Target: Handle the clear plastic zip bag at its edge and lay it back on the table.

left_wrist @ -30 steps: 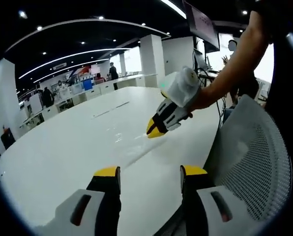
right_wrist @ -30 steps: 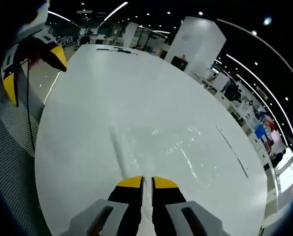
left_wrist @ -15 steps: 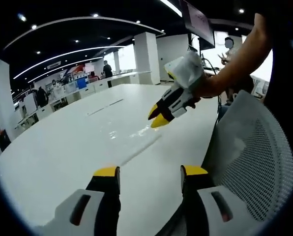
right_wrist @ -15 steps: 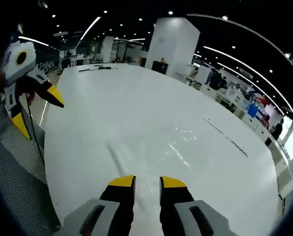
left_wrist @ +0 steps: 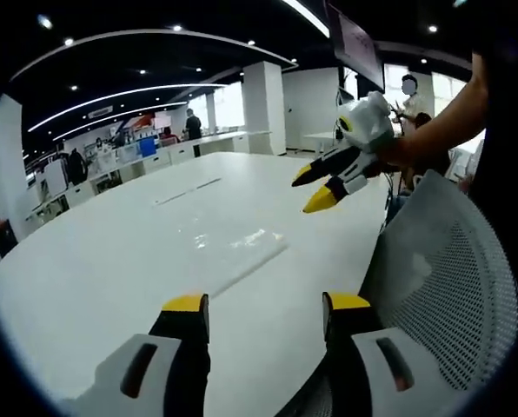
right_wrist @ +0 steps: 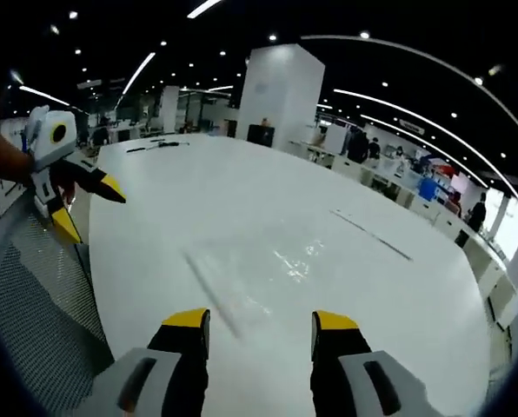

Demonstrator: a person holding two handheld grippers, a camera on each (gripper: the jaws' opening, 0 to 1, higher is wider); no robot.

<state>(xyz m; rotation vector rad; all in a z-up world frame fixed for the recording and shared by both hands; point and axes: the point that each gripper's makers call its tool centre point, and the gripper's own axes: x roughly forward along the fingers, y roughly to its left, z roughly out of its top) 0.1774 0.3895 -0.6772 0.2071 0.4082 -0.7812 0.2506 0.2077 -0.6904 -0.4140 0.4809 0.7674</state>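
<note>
My left tool [left_wrist: 257, 304] hangs low over the near edge of the white surface [left_wrist: 111, 261], jaws spread wide, gripping nothing. The clear zip bag [left_wrist: 237, 248] lies flat ahead of it, seemingly laid down. My right tool [right_wrist: 261, 320], also wide and empty, sits above it, presumably clear.
</note>
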